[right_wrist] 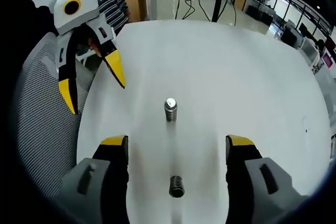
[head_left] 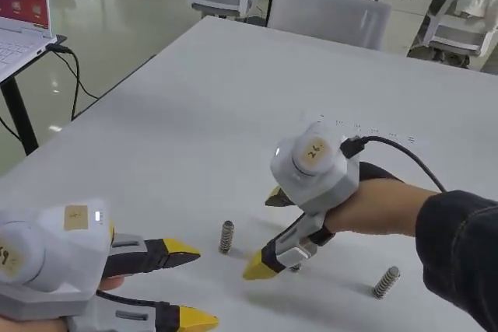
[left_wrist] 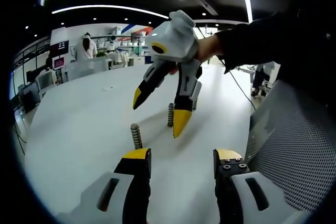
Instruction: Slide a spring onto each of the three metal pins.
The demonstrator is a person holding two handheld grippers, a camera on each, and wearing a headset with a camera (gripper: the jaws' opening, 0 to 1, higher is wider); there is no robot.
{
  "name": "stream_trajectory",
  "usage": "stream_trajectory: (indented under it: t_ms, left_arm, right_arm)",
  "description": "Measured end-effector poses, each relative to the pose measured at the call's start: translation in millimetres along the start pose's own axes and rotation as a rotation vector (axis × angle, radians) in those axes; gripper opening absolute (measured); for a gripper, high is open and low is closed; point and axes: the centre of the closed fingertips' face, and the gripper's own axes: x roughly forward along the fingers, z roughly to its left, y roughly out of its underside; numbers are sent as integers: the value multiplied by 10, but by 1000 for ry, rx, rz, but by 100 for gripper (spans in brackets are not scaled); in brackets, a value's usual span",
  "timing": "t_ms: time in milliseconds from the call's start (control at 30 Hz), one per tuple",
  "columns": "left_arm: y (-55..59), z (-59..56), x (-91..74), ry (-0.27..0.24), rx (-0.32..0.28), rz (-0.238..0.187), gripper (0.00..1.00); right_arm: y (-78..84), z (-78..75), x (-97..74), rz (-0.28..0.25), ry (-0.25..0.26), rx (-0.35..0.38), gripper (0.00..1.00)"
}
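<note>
Three short metal pins stand on the white table [head_left: 194, 114], each with a coiled spring around it. One sprung pin [head_left: 226, 236] [right_wrist: 170, 109] stands between the two grippers. A second [head_left: 296, 267] [right_wrist: 176, 186] sits right under my right gripper [head_left: 264, 232] [right_wrist: 177, 141], low between its open jaws and partly hidden in the head view. The third [head_left: 385, 282] stands off to the right, beside the forearm. My left gripper [head_left: 191, 285] [left_wrist: 182, 156] hovers open at the table's near left, a little short of the nearest sprung pin [left_wrist: 136, 136]. Neither gripper holds anything.
A laptop [head_left: 19, 13] with a cable rests on a side stand at the far left. Grey office chairs [head_left: 331, 13] line the table's far edge. A mesh chair back [right_wrist: 44, 124] is close beside the table's near edge. A person stands in the background.
</note>
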Motion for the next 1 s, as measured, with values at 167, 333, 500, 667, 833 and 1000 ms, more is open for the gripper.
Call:
stream_trajectory:
  t_ms: [167,333,500,667,833,1000]
  left_arm:
    - [0,6,19,3,-2,-2,46]
    - [19,4,35,5,-5,4,46]
    - [5,-2,46,4,-9,0,46]
    - [-1,-17,55,5,-10,0,46]
    - [-3,-27,62,3,-15,-4,46]
    - [-6,-32,57,-2,-14,-7,46]
  right_arm:
    - [34,8,-60,-30,21,27,82]
    - [64,-2,-143,-68,53,45,86]
    - [96,-38,-228,-98,87,66,90]
    - [91,-70,-354,-146,127,91,93]
    - [101,-71,-483,-195,167,113,96]
    - [160,-72,-598,-226,203,139,98]
